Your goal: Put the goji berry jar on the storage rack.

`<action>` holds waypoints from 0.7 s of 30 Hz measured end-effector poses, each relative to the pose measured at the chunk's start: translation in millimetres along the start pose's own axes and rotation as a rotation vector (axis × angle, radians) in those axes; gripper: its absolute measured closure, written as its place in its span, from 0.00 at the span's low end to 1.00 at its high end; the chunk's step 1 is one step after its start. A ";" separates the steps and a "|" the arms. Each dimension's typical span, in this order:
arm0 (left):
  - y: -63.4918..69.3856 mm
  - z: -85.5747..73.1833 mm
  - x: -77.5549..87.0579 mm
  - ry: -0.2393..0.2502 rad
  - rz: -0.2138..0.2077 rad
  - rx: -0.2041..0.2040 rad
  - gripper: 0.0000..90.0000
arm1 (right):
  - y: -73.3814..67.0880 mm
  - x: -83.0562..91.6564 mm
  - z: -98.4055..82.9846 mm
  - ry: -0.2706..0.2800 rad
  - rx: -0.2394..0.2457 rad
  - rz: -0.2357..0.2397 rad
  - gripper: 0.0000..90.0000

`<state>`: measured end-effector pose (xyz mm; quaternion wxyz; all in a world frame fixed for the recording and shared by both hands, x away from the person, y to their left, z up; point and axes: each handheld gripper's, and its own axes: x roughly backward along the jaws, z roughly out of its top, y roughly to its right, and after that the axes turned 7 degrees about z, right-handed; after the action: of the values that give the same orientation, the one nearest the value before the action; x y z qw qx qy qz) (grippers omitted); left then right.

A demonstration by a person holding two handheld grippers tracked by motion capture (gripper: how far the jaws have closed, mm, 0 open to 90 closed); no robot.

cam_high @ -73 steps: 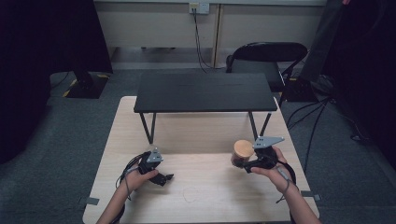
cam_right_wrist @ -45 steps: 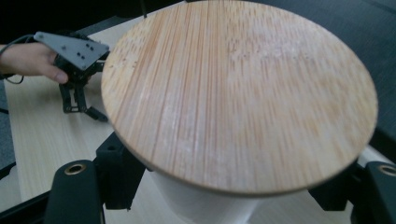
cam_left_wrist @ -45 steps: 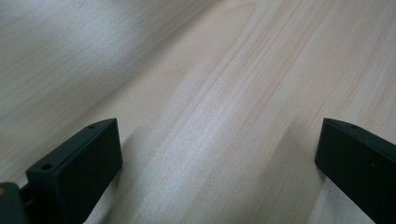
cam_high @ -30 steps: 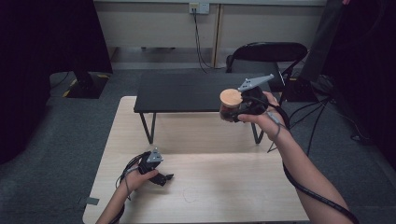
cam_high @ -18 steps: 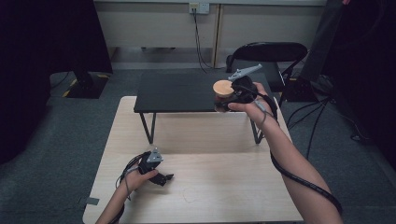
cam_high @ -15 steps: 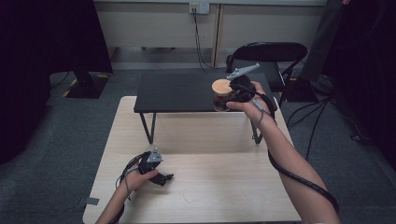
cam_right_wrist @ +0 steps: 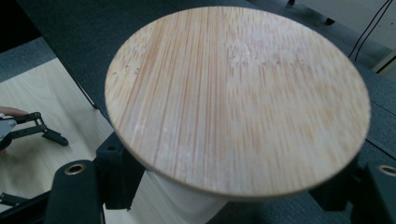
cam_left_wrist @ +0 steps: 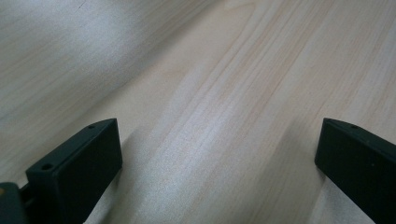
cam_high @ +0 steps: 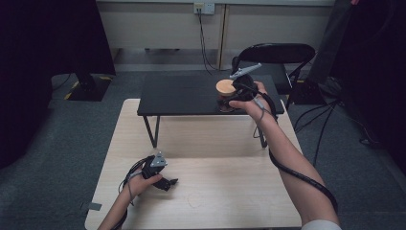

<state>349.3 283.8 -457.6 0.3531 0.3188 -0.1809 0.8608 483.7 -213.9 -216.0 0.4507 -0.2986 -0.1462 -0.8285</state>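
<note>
Jar [cam_high: 225, 96]: a pale, whitish body under a round bamboo lid [cam_right_wrist: 238, 100] with fine straight grain, the lid wider than the body. It is clamped between the jaws of the right gripper [cam_high: 233, 97] and sits at, or just above, the right part of the black bench [cam_high: 182, 93]; contact with the bench top cannot be told. The right gripper view alone shows the lid's grain, the white body below it and a black jaw on each side of the body; beyond the bench edge it also shows the left gripper far off. The high view alone shows the jar's place on the bench, with the black chair [cam_high: 275, 52] just behind the bench. The left gripper [cam_high: 165, 183] rests on the wooden table [cam_high: 230, 191] in front of the bench, jaws spread wide with nothing between them, as the left gripper view confirms. Compared with 0.5 s ago, the jar lies at nearly the same spot on the bench; the left gripper has not moved.
</note>
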 end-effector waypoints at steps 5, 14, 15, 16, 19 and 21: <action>0.0 0.1 0.0 0.000 0.000 0.000 0.00 | 1.8 -3.7 0.1 0.010 -0.009 -0.006 0.28; 0.0 0.0 0.0 0.000 0.000 -0.001 0.00 | 1.1 -11.7 -2.0 0.038 -0.033 -0.005 0.28; 0.0 0.0 0.0 0.000 0.000 0.000 0.00 | 0.8 -12.3 -2.8 0.042 -0.035 -0.007 0.28; 0.0 0.0 0.0 0.000 0.000 0.000 0.00 | 0.4 -13.0 -3.2 0.046 -0.037 -0.009 0.28; 0.0 -0.1 0.0 0.000 0.000 0.000 0.00 | 0.1 -13.8 -3.5 0.049 -0.039 -0.011 0.28; 0.0 0.0 0.0 0.000 0.000 0.000 0.00 | -0.3 -14.1 -3.5 0.050 -0.040 -0.011 0.28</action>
<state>349.2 283.8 -457.6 0.3530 0.3188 -0.1810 0.8608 488.0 -206.3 -227.6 0.4434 -0.2860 -0.1201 -0.8409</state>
